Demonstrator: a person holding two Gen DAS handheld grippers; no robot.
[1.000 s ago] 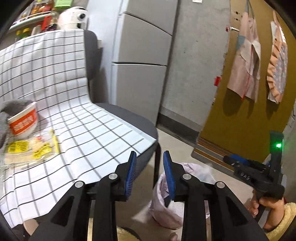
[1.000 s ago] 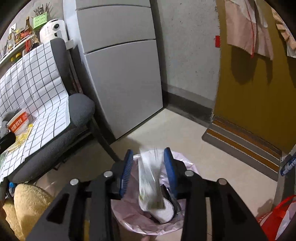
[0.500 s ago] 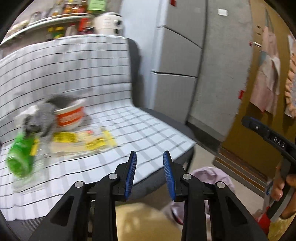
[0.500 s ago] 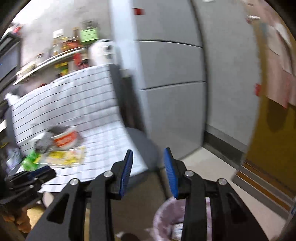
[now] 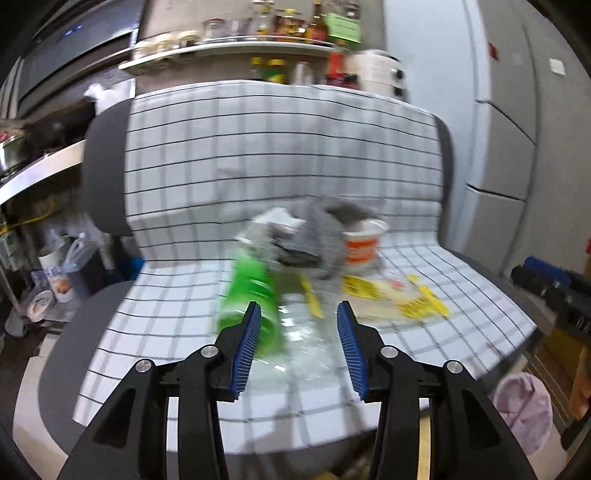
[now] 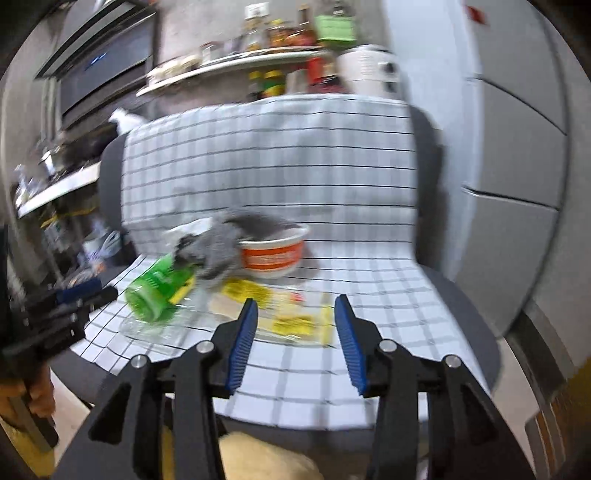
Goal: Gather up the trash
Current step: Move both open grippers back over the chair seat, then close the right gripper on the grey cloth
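Note:
Trash lies on a chair seat covered by a checked cloth. A clear plastic bottle with a green label lies on its side; it also shows in the right wrist view. Behind it are a grey rag and an orange-and-white paper bowl, also seen from the right. A clear wrapper with yellow print lies flat. My left gripper is open just in front of the bottle. My right gripper is open over the wrapper.
A bin lined with a pink bag stands on the floor at the right of the chair. Grey cabinets stand to the right. Shelves with bottles run behind the chair. The right gripper's body shows at the left view's right edge.
Both grippers have swung left from the bin to face the chair seat. The right gripper dropped a wrapper into the bin. Both jaws have opened wider.

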